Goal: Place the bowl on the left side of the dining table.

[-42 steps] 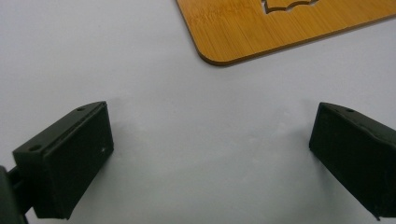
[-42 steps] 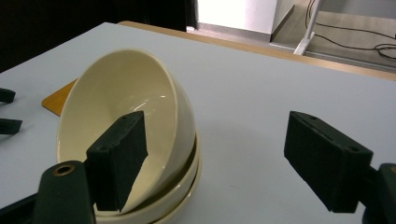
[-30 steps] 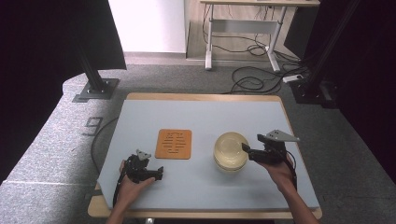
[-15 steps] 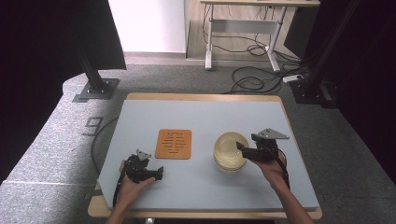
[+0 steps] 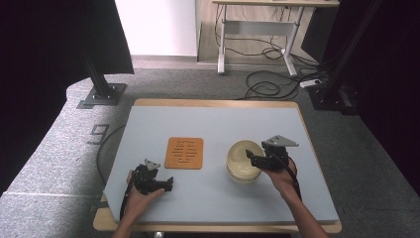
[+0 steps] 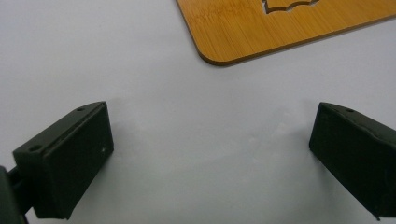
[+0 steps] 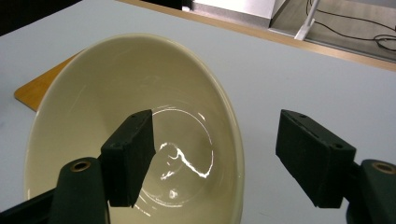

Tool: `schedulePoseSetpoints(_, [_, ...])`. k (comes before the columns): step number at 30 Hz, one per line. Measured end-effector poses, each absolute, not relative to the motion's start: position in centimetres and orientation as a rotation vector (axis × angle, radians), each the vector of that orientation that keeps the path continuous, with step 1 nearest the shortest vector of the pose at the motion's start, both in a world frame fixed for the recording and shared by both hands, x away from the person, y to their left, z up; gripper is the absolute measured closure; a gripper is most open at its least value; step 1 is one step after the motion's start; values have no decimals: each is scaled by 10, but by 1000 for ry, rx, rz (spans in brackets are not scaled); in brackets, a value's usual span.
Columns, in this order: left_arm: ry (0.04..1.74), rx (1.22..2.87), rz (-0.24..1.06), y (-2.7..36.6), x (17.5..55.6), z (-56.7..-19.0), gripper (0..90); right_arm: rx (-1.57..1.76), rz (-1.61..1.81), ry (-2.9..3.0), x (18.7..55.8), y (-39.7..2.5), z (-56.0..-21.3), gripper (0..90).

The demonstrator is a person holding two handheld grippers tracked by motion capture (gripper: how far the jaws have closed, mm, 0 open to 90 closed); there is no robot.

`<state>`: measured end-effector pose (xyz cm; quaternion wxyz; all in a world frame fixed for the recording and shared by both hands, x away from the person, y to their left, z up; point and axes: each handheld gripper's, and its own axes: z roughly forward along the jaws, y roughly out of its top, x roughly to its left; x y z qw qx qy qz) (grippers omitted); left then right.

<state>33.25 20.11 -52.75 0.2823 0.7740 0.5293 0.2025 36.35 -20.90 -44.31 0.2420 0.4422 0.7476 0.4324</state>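
1. Right of centre on table [image 5: 163,119]: cream bowl [image 5: 241,159], just right of bamboo trivet [image 5: 184,152]
2. R gripper [image 7: 219,158] jaws spread, straddling bowl's near-right rim, one jaw inside, one outside; not clamped yet
3. L gripper [image 6: 210,154] spread, empty, near-left over bare table
4. Progress: early. Grasp, lift, prob placing on trivet all left
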Motion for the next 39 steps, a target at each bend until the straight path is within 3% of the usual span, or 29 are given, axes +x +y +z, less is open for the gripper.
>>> schedulePoseSetpoints(10, [1418,2073,542,201,333,-527,0,1206,1151,2050,369,-200,-449,306])
schedulePoseSetpoints(25, [1423,2068,546,201,332,-528,0,1233,1152,2044,372,-208,-453,439])
schedulePoseSetpoints(33, [1423,2069,546,201,332,-528,0,1208,1146,2056,370,-205,-451,599])
schedulePoseSetpoints(39, [1424,2068,546,201,332,-528,0,1208,1130,2045,369,-202,-450,660])
